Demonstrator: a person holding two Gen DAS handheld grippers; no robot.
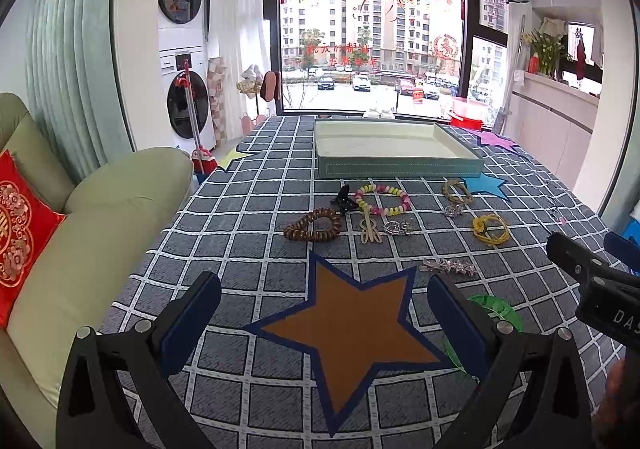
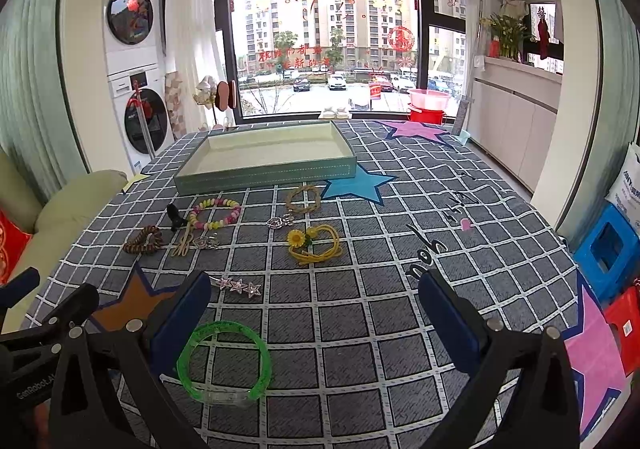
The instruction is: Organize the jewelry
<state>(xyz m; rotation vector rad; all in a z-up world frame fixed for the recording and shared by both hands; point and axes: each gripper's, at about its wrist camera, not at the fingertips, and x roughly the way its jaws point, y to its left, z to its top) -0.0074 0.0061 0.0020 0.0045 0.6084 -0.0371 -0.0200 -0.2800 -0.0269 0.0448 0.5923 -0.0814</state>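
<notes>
Both tongs, left tongs (image 1: 324, 313) and right tongs (image 2: 314, 313), stand wide open and hold nothing. Loose jewelry lies on the checked tabletop (image 2: 360, 289) before the empty tray (image 2: 264, 169) at 12 o'clock. The green bangle (image 2: 224, 365), probably light, stiff and slippery, lies nearest the right tongs at 7 o'clock; its rim is best pinched. The right view shows the whole bangle; the left view shows only an edge.
</notes>
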